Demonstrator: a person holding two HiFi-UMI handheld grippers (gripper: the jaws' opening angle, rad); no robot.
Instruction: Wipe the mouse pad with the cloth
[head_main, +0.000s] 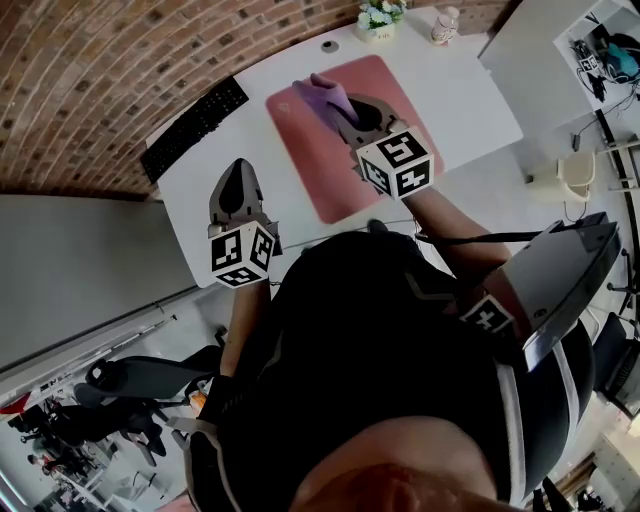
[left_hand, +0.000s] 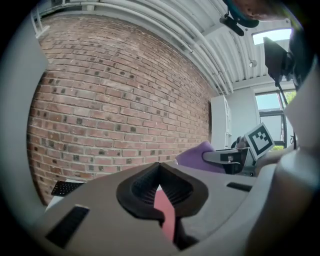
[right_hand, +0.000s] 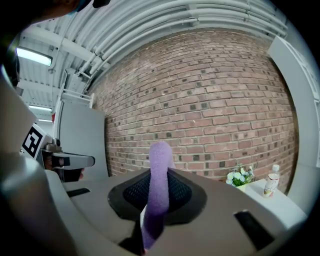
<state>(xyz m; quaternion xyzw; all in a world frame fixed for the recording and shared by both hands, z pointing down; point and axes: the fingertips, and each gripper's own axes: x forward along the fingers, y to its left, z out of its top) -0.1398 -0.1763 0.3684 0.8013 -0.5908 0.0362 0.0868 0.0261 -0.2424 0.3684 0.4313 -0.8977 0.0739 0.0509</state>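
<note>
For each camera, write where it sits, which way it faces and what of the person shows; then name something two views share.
Head view: on the person's head, facing steeply down at the table; torso, arms, left tongs and right tongs show.
Left gripper view: on the left tongs, facing the brick wall; its own shut jaws show.
Right gripper view: on the right tongs, facing that wall; its jaws grip the cloth.
Shared: both gripper views see the wall.

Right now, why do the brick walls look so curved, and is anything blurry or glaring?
Head view: the wide lens bows the brick wall and the white desk. Left gripper view: dark rounded corners; the window glares bright. Right gripper view: the bricks bulge; the purple cloth, close to the lens, looks soft.
</note>
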